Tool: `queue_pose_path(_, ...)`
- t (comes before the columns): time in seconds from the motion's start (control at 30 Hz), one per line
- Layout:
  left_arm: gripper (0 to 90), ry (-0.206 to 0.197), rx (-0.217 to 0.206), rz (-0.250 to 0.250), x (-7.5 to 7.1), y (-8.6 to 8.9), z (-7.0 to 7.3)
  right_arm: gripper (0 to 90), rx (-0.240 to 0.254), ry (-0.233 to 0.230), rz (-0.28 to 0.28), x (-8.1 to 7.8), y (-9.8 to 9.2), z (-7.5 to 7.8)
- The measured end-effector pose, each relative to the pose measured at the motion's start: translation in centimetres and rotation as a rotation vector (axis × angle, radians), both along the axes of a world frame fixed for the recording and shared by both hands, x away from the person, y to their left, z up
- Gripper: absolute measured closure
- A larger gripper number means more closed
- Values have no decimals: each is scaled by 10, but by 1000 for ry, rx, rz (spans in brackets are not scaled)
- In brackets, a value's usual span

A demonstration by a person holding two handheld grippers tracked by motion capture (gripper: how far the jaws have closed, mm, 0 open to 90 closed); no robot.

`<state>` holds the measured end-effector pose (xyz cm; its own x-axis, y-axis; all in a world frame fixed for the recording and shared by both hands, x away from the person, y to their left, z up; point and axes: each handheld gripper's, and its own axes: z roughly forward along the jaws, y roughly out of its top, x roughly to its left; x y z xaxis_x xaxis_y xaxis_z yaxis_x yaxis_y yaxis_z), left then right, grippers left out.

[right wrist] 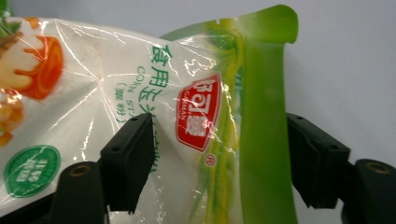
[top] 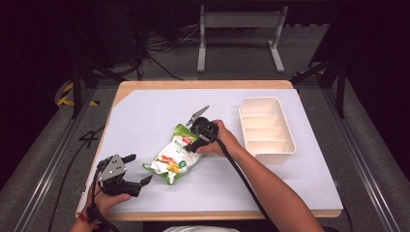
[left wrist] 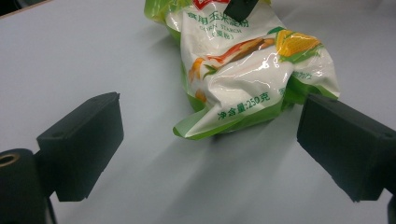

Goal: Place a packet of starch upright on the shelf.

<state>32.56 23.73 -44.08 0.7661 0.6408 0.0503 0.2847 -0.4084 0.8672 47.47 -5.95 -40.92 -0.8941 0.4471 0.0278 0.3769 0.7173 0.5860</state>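
Observation:
A green and white snack bag [top: 173, 155] with red and orange print lies at the middle of the pale blue mat. My right gripper [top: 192, 144] is down on the bag's far end, held by a hand from the right. In the right gripper view its jaws [right wrist: 219, 135] stand apart, astride the bag's [right wrist: 187, 88] sealed green top, one jaw over the printed face and the other just outside the green edge. My left gripper [top: 138, 169] sits low at the near left, open and holding nothing. In the left gripper view [left wrist: 208, 140] the bag's [left wrist: 243, 70] near end lies just ahead of it.
A white plastic tray [top: 273, 155] with several compartments stands to the right of the bag. The mat [top: 145, 116] covers a wooden table. Metal rails run along both sides, and a grey frame with cables stands on the floor behind.

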Motion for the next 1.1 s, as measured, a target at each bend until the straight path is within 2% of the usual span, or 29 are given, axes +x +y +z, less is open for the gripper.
queue_pose_path(0.07, 80, 2, 2, -1, 0, 0, 0, 439, 14, 37, 30, -1, 2, -1)
queue_pose_path(0.17, 81, 3, 1, -1, 0, 0, 0, 657, 19, 46, 54, -2, 2, 2)
queue_pose_path(0.23, 81, 5, -2, 1, 0, 0, 0, 782, 20, 34, 54, -3, 1, 3)
queue_pose_path(0.3, 81, 2, 0, -2, 0, 1, 0, 854, 20, 33, 60, -4, 0, 5)
queue_pose_path(0.43, 82, 7, 0, 0, 1, 0, -1, 880, 11, 1, 75, -8, 0, 7)
queue_pose_path(0.53, 81, 10, 3, -1, 1, 0, -1, 886, 20, -21, 100, -11, -1, 14)
queue_pose_path(0.63, 85, 5, -3, 9, 1, 0, -1, 889, 24, -48, 128, -18, -3, 26)
queue_pose_path(0.8, 85, 5, -7, 11, 0, 0, 0, 891, 54, -110, 185, -33, -6, 53)
queue_pose_path(1.1, 85, 5, -6, 10, 2, 1, -1, 892, 19, -231, 221, -51, -16, 90)
